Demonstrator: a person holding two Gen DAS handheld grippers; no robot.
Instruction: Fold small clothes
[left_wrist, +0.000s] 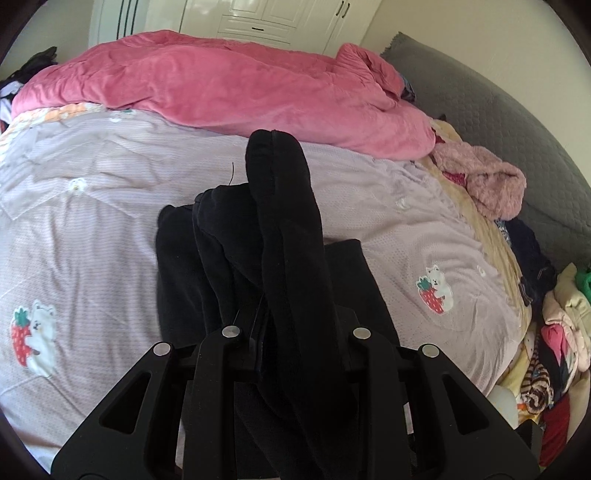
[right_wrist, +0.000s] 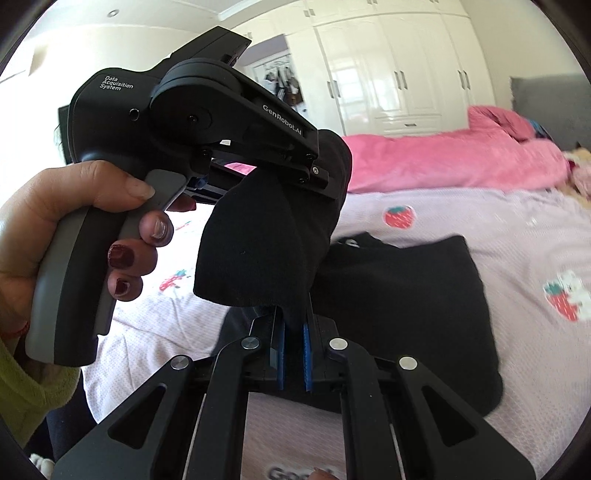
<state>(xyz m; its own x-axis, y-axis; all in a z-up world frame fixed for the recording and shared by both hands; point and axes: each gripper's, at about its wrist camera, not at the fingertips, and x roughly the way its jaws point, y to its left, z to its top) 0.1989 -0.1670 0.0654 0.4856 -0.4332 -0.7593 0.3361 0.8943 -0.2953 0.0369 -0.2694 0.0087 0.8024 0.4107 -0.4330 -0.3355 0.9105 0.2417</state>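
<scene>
Both grippers, left (left_wrist: 264, 325) and right (right_wrist: 293, 339), pinch one black sock (right_wrist: 273, 236) (light, limp); best held by its edges.

The black sock (right_wrist: 258, 240) is soft matt knit cloth. The lilac bedsheet (left_wrist: 92, 229) at nine o'clock looks finely textured, the pink blanket (left_wrist: 229, 85) at twelve plush. The left gripper (right_wrist: 321, 177) is matt black plastic, and the white wardrobe (right_wrist: 399, 70) is glossy.
</scene>
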